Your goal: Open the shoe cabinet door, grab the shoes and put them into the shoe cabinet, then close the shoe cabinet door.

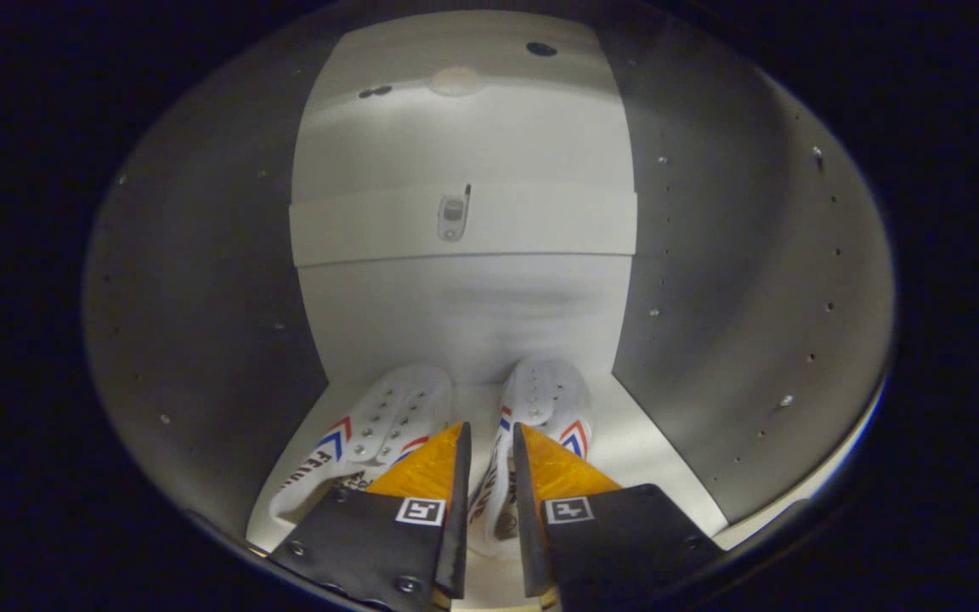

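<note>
cabinet (464, 306): inside of shoe cab, pale back wall, grey side walls w/ rows of peg holes. Landmark for all below.
shelf rail (540, 225): pale band across cab back wall, about mid-height, small metal fitting on it.
cab floor (642, 459): pale, both shoes lie on it, close to back wall.
left shoe (375, 433): white w/ red/blue chevrons, on cab floor, nearer the left wall. Long axis runs front-to-back but slanted; toe twd back wall, heel end angled out twd left wall/front.
right shoe (540, 408): same kind, on cab floor near centre, just beside left shoe w/ a small gap at toes. Long axis roughly straight front-to-back, toe twd back wall; looks tipped on its side, can't be sure.
tongs (488, 433): narrow gap. Heel part of right shoe sits in the gap; can't tell if both fingers actually press on it or are just alongside.
step (judged): shoes look placed inside cab; release/withdraw, then door close, prob left.
door: not assessed.
risk 1: if the tongs pinch the shoe's edge when pulled out, right shoe drags fwd off cab floor; cause = gap too narrow at withdrawal.
risk 2: sideways drift while backing out nudges left shoe; cause = it lies just beside one finger.
risk 3: heels sit near cab front; if they stick out, door may catch on them.
</note>
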`<state>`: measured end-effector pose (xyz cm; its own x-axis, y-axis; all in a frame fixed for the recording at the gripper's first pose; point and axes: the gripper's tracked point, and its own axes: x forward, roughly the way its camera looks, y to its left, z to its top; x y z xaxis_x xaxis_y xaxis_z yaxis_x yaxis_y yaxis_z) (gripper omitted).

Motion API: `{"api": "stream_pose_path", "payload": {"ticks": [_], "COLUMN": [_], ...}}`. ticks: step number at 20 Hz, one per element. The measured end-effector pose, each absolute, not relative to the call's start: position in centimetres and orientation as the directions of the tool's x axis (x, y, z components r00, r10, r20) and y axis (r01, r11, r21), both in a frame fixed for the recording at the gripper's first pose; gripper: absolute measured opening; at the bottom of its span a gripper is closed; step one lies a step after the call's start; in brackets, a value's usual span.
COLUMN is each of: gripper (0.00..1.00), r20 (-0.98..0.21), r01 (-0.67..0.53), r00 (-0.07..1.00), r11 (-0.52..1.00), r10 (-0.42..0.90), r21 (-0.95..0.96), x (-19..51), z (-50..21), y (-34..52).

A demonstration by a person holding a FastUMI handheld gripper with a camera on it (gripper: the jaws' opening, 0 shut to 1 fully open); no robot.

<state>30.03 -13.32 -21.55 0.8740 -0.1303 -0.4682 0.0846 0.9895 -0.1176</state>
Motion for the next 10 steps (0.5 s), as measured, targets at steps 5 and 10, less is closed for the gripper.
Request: {"api": "stream_pose_path", "payload": {"ticks": [5, 10], "gripper": [0.28, 0.28], "r20": [-0.399, -0.330], "r01": [0.082, 0.089], "r00": [0.909, 0.937], "r11": [0.991, 0.992], "r10": [-0.117, -0.114], "r21": [-0.105, -0.092], "x": [26.5, 21.4], "z": [-17.9, -14.8], "y": [-11.1, -9.0]}}
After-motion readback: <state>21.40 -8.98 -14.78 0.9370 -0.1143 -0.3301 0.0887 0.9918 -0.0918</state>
